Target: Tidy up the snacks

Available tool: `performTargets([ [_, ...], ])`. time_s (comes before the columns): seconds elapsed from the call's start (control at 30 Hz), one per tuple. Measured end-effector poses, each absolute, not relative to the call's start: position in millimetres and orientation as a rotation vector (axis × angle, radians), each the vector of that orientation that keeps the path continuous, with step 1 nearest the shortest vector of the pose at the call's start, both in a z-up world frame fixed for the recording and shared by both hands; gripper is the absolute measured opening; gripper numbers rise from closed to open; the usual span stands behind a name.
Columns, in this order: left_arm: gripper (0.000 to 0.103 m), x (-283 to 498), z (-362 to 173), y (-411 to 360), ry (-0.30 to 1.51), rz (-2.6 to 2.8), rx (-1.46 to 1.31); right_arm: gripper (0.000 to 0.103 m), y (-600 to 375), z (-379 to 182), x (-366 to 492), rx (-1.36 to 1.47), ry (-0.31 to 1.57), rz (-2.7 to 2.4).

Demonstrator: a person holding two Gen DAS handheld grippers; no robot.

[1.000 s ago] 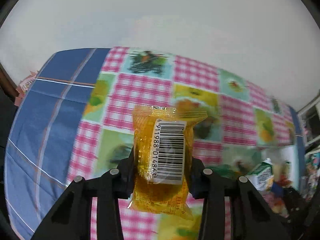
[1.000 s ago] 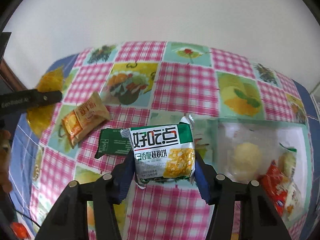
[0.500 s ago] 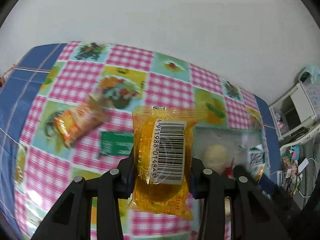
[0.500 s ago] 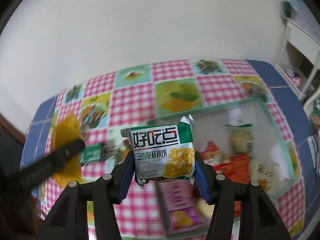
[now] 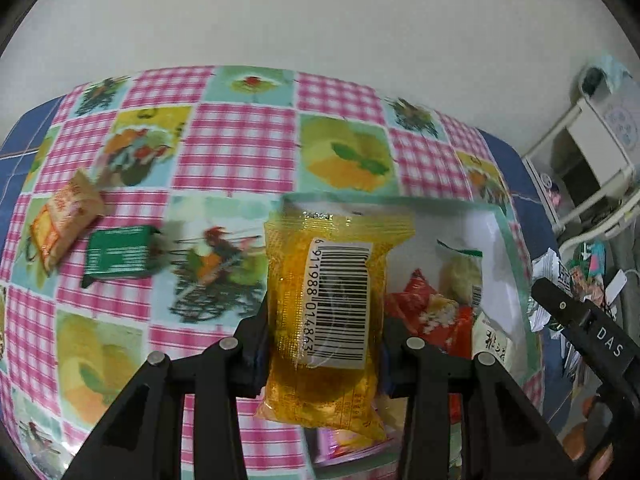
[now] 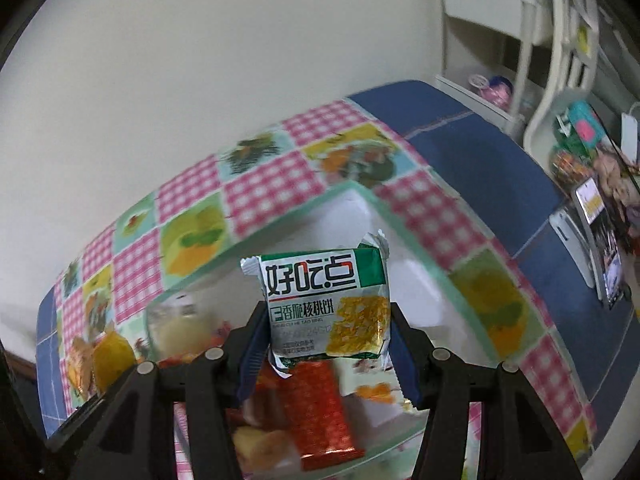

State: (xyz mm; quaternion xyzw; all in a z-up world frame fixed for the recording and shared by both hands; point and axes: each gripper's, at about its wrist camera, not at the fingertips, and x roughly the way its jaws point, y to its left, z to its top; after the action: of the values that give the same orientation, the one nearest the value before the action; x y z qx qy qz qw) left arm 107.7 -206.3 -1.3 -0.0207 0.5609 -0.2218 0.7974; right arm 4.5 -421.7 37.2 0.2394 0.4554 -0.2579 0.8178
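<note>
My left gripper [image 5: 324,344] is shut on a yellow snack packet [image 5: 326,312] with a barcode, held above the left edge of a white tray [image 5: 516,248] with a green rim. My right gripper [image 6: 326,336] is shut on a green and white biscuit packet [image 6: 324,304], held above the same tray [image 6: 404,240]. The tray holds red, pale and pink snack packets [image 5: 432,312]. An orange packet [image 5: 64,220] and a green packet [image 5: 118,256] lie on the checked tablecloth at the left. The right gripper's arm [image 5: 588,336] shows at the right edge of the left wrist view.
The table has a pink checked fruit-print cloth [image 5: 240,148] over a blue cloth [image 6: 480,148]. A white wall stands behind it. White shelves [image 6: 500,20] and clutter with a phone [image 6: 600,240] stand beyond the table's right end.
Both grippers have swung right with their packets. The left one has come from the table's left side to the tray's edge. The right one has moved over the tray.
</note>
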Motion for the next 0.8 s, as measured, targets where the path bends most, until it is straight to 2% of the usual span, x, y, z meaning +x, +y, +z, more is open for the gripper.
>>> performTargets([
  [0.5, 0.043, 93.5, -20.7, -287.9, 1.203, -0.59, 0.064, 0.059, -463.4, 5.3, 1.2, 0.532, 1.005, -0.569],
  [0.8, 0.043, 96.5, -28.7, -305.3, 1.156, -0.605, 0.121, 0.059, -469.6, -7.2, 9.0, 0.527, 1.02, -0.575],
])
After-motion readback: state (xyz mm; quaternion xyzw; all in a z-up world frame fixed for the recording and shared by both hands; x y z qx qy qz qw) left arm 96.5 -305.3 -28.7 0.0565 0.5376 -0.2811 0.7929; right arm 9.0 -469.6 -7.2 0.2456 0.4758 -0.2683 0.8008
